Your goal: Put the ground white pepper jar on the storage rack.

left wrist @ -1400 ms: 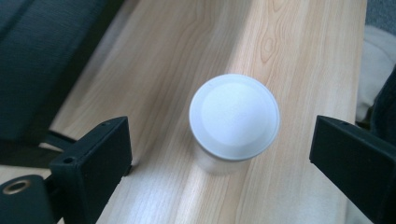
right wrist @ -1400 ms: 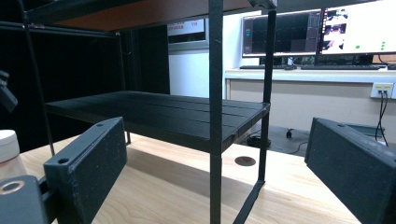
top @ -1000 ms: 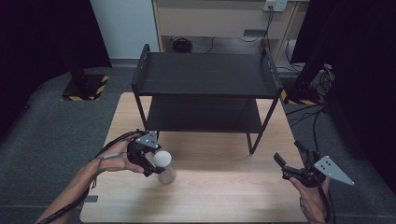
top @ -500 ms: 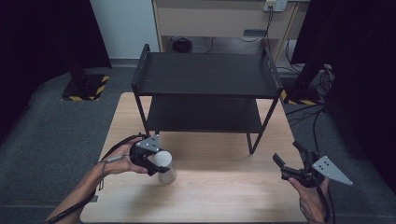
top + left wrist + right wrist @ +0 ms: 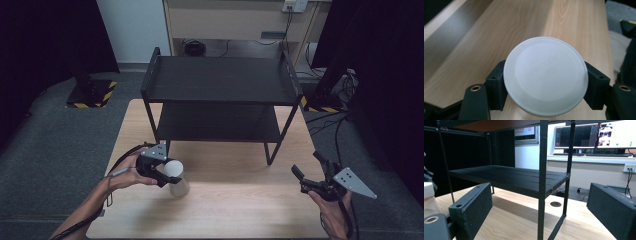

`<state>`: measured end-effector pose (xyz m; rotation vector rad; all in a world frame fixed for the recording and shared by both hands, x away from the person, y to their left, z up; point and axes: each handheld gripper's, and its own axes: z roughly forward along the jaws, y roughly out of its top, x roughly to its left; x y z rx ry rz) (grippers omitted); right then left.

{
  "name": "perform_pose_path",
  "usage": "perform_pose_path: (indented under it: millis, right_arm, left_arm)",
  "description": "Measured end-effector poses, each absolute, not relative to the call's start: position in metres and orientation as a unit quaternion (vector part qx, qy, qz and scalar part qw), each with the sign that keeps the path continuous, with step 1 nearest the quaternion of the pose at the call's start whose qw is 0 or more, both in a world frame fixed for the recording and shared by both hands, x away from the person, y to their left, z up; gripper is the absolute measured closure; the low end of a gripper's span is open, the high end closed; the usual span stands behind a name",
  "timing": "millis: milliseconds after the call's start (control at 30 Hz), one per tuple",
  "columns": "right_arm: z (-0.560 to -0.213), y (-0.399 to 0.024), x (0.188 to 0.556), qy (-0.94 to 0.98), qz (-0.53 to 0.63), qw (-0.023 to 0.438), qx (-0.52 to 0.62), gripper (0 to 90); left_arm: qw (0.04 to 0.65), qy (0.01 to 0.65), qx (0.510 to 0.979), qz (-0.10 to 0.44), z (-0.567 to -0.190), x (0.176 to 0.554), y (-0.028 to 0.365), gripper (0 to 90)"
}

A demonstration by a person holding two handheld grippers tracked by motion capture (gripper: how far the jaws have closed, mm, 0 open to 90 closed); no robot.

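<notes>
White-lidded bottle [image 5: 176,176] standing upright on the desk [image 5: 240,210], in front of the left front leg of the black two-tier rack [image 5: 220,95]. The left gripper [image 5: 161,172] comes at the bottle from the side away from the rack's right legs; its jaws have just closed and now clamp the bottle just under the round white lid [image 5: 546,76], one jaw on either side, the lid overhanging both. The right gripper [image 5: 312,176] hangs above the desk's near right part, forward of the rack's right front leg and well apart from the bottle; its jaws stand released with nothing between them, facing the rack's lower shelf [image 5: 511,178].
</notes>
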<state>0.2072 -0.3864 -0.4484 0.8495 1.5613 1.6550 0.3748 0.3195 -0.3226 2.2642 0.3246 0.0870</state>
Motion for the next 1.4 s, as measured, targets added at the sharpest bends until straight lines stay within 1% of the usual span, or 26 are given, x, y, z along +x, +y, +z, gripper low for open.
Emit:
perform_pose_path:
  millis: [167,200,233,267,300,367,433,467,500,533,567,600,633,667,700,800,833,867,900,933,967,1000,1100,1200,1233,1400]
  right_arm:
    - [-0.448,-0.385,0.208,0.603,0.64,0.344,0.33,2.6]
    - [-0.448,-0.384,0.208,0.604,0.638,0.346,0.33,1.4]
    - [-0.447,-0.383,0.208,0.602,0.638,0.346,0.333,0.5]
    - [-0.447,-0.383,0.208,0.602,0.638,0.346,0.333,0.5]
    - [-0.448,-0.382,0.207,0.597,0.64,0.348,0.336,0.4]
    - [-0.448,-0.381,0.206,0.595,0.638,0.353,0.339,0.5]
    - [-0.451,-0.377,0.204,0.59,0.632,0.372,0.338,0.4]
    - [-0.451,-0.377,0.204,0.59,0.632,0.372,0.338,0.4]
    - [-0.452,-0.379,0.205,0.592,0.634,0.371,0.332,0.4]
    - [-0.452,-0.379,0.205,0.592,0.634,0.371,0.332,0.4]
    - [-0.452,-0.379,0.205,0.593,0.634,0.371,0.33,0.4]
    - [-0.452,-0.379,0.205,0.593,0.634,0.371,0.33,0.4]
    - [-0.452,-0.378,0.205,0.593,0.634,0.37,0.331,0.5]
    - [-0.452,-0.378,0.205,0.593,0.634,0.37,0.331,0.5]
    - [-0.452,-0.378,0.205,0.594,0.633,0.369,0.333,0.4]
    - [-0.453,-0.378,0.206,0.596,0.633,0.368,0.329,0.4]
    - [-0.452,-0.378,0.206,0.597,0.633,0.366,0.33,0.4]
    - [-0.452,-0.378,0.206,0.597,0.633,0.366,0.33,0.4]
    - [-0.452,-0.378,0.207,0.598,0.632,0.366,0.329,0.4]
    - [-0.452,-0.378,0.207,0.598,0.632,0.366,0.329,0.4]
    - [-0.452,-0.378,0.207,0.599,0.632,0.366,0.328,0.5]
    - [-0.452,-0.378,0.207,0.599,0.632,0.366,0.328,0.5]
    - [-0.453,-0.379,0.207,0.598,0.632,0.366,0.33,0.5]
    - [-0.453,-0.379,0.207,0.597,0.633,0.366,0.33,0.6]
    - [-0.453,-0.379,0.207,0.596,0.634,0.366,0.33,0.6]
    - [-0.453,-0.379,0.207,0.598,0.633,0.366,0.329,0.7]
  left_arm:
    - [0.419,0.115,0.9,0.041,-0.291,0.372,0.316,32.9]
    - [0.421,0.116,0.899,0.04,-0.282,0.371,0.315,32.9]
    - [0.417,0.111,0.901,0.044,-0.258,0.37,0.31,32.9]
    - [0.417,0.111,0.901,0.044,-0.258,0.37,0.31,32.8]
    - [0.42,0.109,0.9,0.044,-0.237,0.369,0.306,32.9]
    - [0.42,0.107,0.9,0.043,-0.229,0.369,0.305,32.9]
    - [0.42,0.1,0.9,0.052,-0.197,0.364,0.298,32.9]
    - [0.42,0.1,0.9,0.052,-0.197,0.364,0.298,32.9]
    - [0.423,0.095,0.899,0.054,-0.176,0.362,0.295,32.8]
    - [0.423,0.095,0.899,0.054,-0.176,0.362,0.295,32.9]
    - [0.429,0.094,0.897,0.053,-0.156,0.361,0.292,32.9]
    - [0.429,0.094,0.897,0.053,-0.156,0.361,0.292,32.9]
    - [0.431,0.084,0.896,0.058,-0.134,0.359,0.286,32.9]
    - [0.431,0.084,0.896,0.058,-0.134,0.359,0.286,32.8]
    - [0.432,0.084,0.896,0.056,-0.115,0.359,0.28,32.9]
    - [0.431,0.082,0.897,0.056,-0.099,0.359,0.274,32.9]
    - [0.426,0.077,0.9,0.054,-0.078,0.36,0.266,32.9]
    - [0.426,0.077,0.9,0.054,-0.078,0.36,0.266,32.9]
    - [0.419,0.076,0.904,0.047,-0.061,0.365,0.259,32.9]
    - [0.419,0.076,0.904,0.047,-0.061,0.365,0.259,32.9]
    - [0.415,0.076,0.906,0.04,-0.043,0.369,0.251,32.9]
    - [0.415,0.076,0.906,0.04,-0.043,0.369,0.251,32.9]
    - [0.408,0.066,0.91,0.04,-0.016,0.374,0.241,32.9]
    - [0.409,0.066,0.909,0.044,-0.004,0.377,0.236,32.8]
    - [0.416,0.075,0.905,0.054,0.006,0.379,0.234,32.9]
    - [0.424,0.112,0.895,0.085,0.017,0.38,0.232,32.8]
